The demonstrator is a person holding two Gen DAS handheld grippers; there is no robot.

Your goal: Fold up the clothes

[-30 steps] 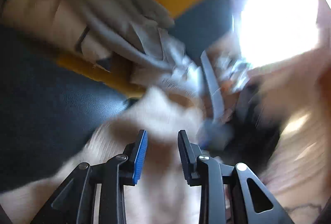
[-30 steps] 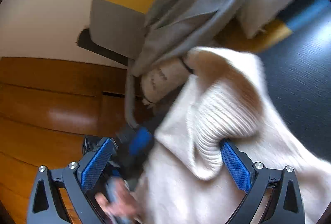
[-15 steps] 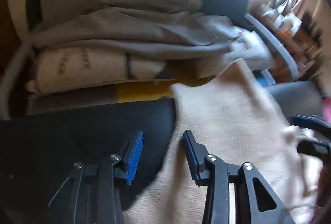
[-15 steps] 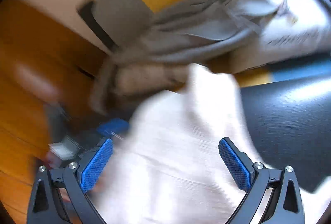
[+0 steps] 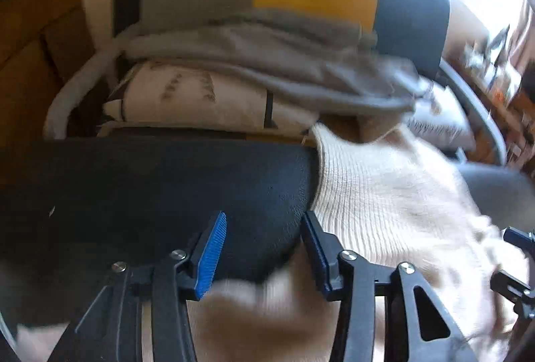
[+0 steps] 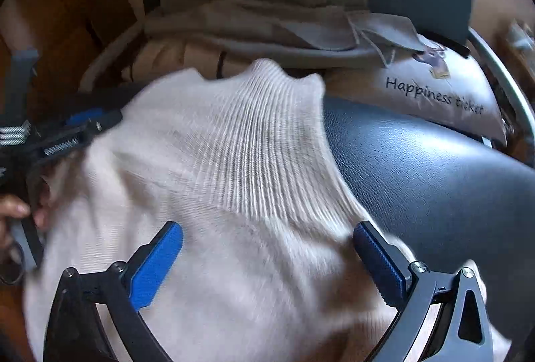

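Cream sweater (image 6: 234,168) now off right gripper (image 6: 267,258), spread flat on dark seat (image 6: 434,181). Right jaws wide, released, hovering above knit. Left gripper (image 5: 264,245) opening, empty, over seat at sweater edge.

The left gripper (image 5: 264,250) has a black frame of flat, angular arms with triangular cut-outs toward four o'clock. Round silver screw heads sit at the arm joints. Each finger carries a blue ribbed pad (image 5: 210,256) on its inner face. Seen from the right wrist view, this tool also shows a coiled silver spring and a small white marking on its black body, too blurred to read.

The right gripper (image 6: 267,265) is built the same: black arms, silver screws, blue ribbed pads (image 6: 155,265). A hand (image 6: 13,214) shows at nine o'clock.
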